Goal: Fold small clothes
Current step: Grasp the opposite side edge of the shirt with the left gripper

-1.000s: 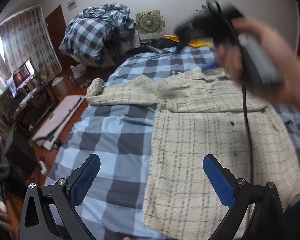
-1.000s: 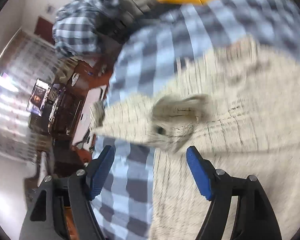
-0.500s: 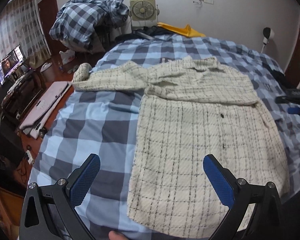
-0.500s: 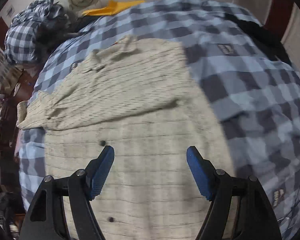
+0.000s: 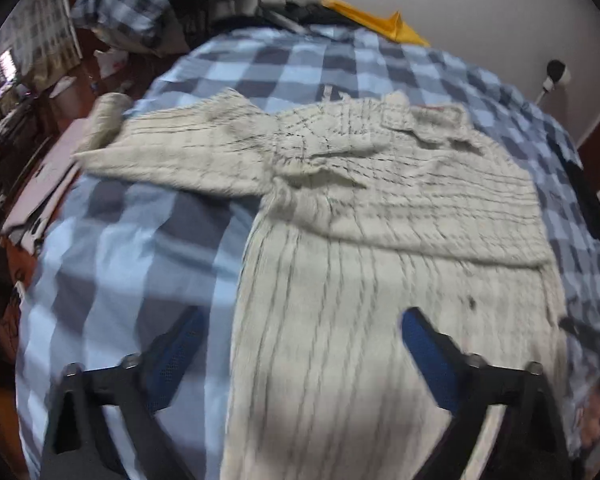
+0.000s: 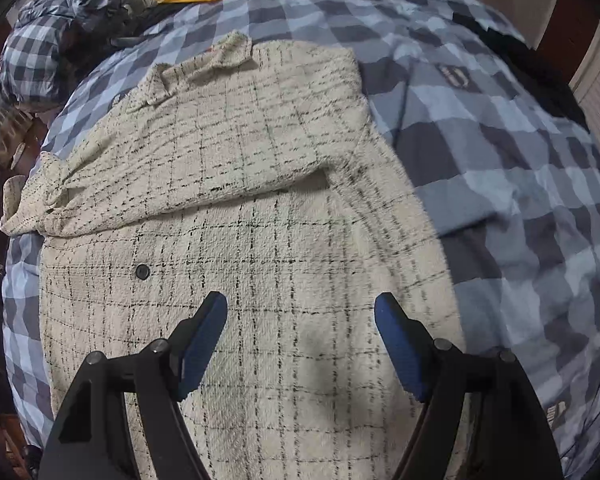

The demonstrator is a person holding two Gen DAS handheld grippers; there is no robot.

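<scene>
On a bed [image 6: 500, 128] covered in blue-and-grey check, a cream plaid jacket [image 6: 260, 208] lies flat, one sleeve folded across its chest, the other stretched toward the bed's edge. Left tongs [image 5: 300, 354] hover above the jacket's lower left edge, blue pads spread wide and holding nothing. Right tongs [image 6: 300, 344] hang over the lower front panel near a dark button [image 6: 142, 271], likewise spread and empty. Small printed marks on the bedcover are too blurred to read.
</scene>
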